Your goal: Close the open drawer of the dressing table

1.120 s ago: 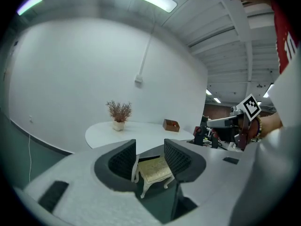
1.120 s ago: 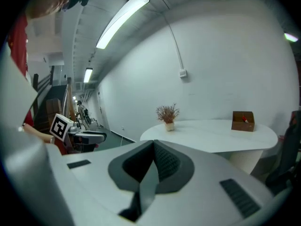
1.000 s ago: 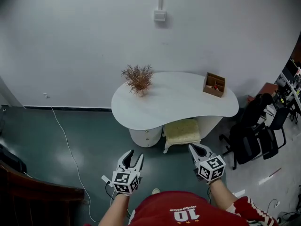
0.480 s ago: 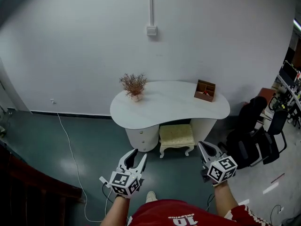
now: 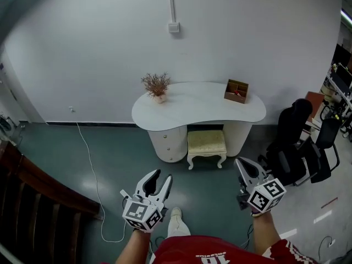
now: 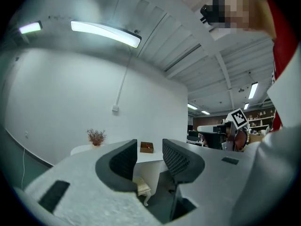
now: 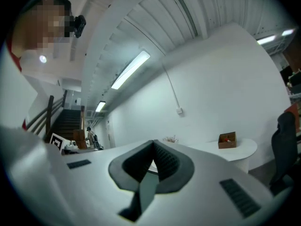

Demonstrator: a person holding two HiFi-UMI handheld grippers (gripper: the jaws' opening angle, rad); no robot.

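Nobody was at the drawer at this moment. The person stood well apart from the dressing table [image 5: 198, 111], which sat against the far wall with a dried plant [image 5: 156, 84] on its left end and a wooden box [image 5: 236, 91] on its right. The drawer unit [image 5: 168, 143] was under the left part of the top, with a cushioned stool [image 5: 206, 143] just to its right. From this far I could not tell whether any drawer front stuck out. Both tools were held up level in the near foreground and touched nothing. The left gripper [image 5: 158, 179] had its jaws apart with nothing between them, and they had just been closing a little. The right gripper [image 5: 242, 164] had its jaws brought together at the tips, also empty. Office chairs [image 5: 300, 153] stood off to the right, clear of the path. I judged this to be the stretch away from the table, with no pushing under way. If the drawer was open, the next move called for walking in toward the unit. One gripper would then go flat against the drawer front and press it straight toward the far wall until flush. Closed jaws would do for that, so the right one looked ready.
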